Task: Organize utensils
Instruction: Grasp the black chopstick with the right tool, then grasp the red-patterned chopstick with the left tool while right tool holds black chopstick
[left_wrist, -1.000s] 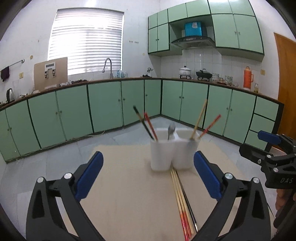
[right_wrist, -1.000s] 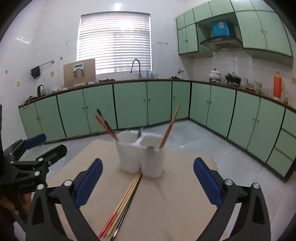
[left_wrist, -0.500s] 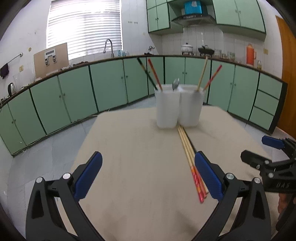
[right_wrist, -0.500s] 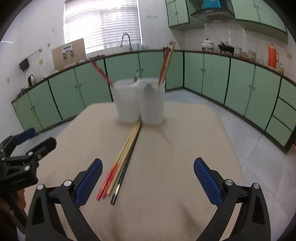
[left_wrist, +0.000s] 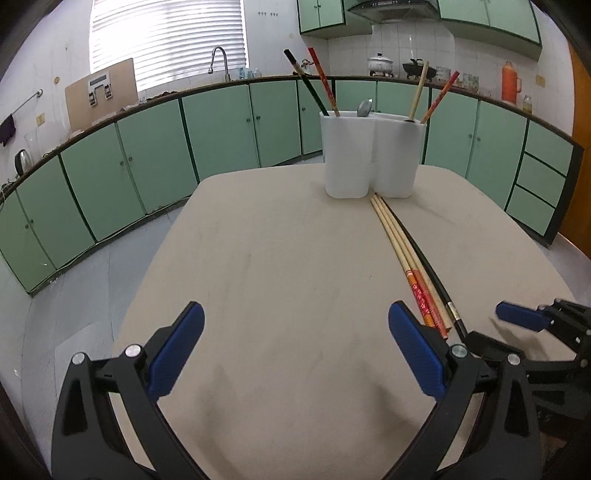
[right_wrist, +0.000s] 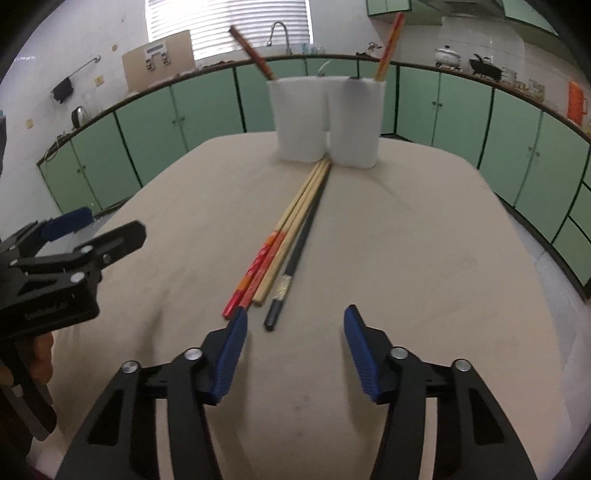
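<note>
Right tongs (right_wrist: 293, 325) half-closing, empty; left tongs (left_wrist: 295, 328) wide, empty; slender chopsticks (right_wrist: 291, 229) flat on table.

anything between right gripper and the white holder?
Yes: loose chopsticks lie on the table from the right gripper to the white holder; right wrist view.

On the table (right_wrist: 424, 240) I count four loose chopsticks (right_wrist: 291, 229) lying side by side: two with red ends, one plain wood, one black. One white two-cup holder (left_wrist: 371, 157) stands behind them, with four chopsticks (left_wrist: 325, 83) upright, two in each cup, and one spoon (left_wrist: 364, 108). Two grippers are over the table, the left gripper (left_wrist: 295, 354) and the right gripper (right_wrist: 293, 350).
</note>
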